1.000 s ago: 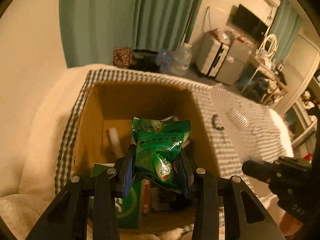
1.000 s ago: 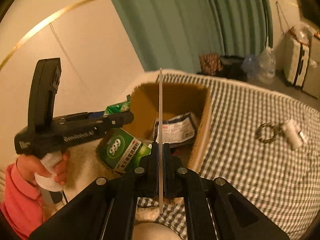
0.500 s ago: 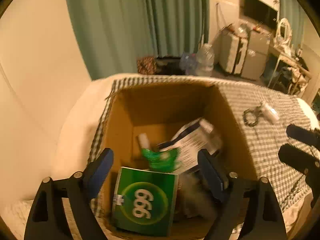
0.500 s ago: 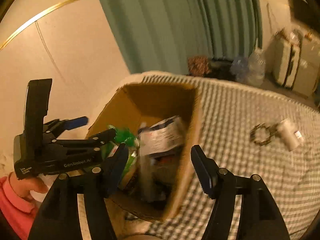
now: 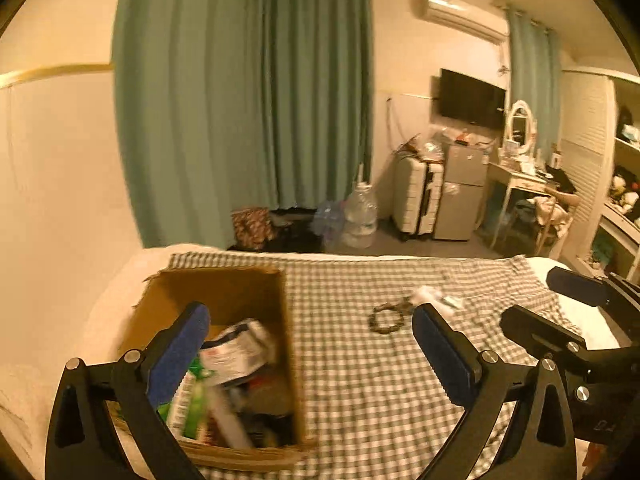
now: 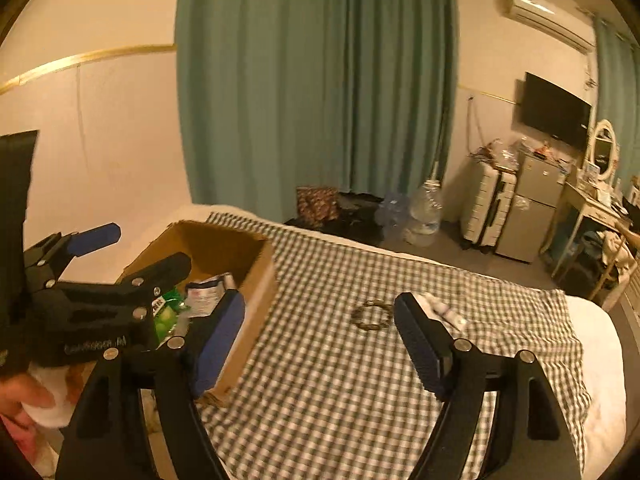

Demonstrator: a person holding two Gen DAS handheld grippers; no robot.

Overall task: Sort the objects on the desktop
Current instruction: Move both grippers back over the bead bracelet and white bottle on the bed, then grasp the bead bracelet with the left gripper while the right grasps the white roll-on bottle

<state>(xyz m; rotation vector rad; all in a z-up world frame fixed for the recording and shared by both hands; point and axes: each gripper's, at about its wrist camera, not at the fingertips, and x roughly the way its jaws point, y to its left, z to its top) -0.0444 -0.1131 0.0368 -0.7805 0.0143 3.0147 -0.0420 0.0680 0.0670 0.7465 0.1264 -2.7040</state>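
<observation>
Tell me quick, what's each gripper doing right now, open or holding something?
Left gripper: open, holding nothing, above the cardboard box.
Right gripper: open, holding nothing, over the checked cloth.

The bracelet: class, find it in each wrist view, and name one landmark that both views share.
Left wrist view: the bracelet lies right of centre on the checked cloth, just left of the white tube.
Right wrist view: the bracelet lies at centre, between the fingers.
Shared landmark: the cardboard box, left of it in both.
</observation>
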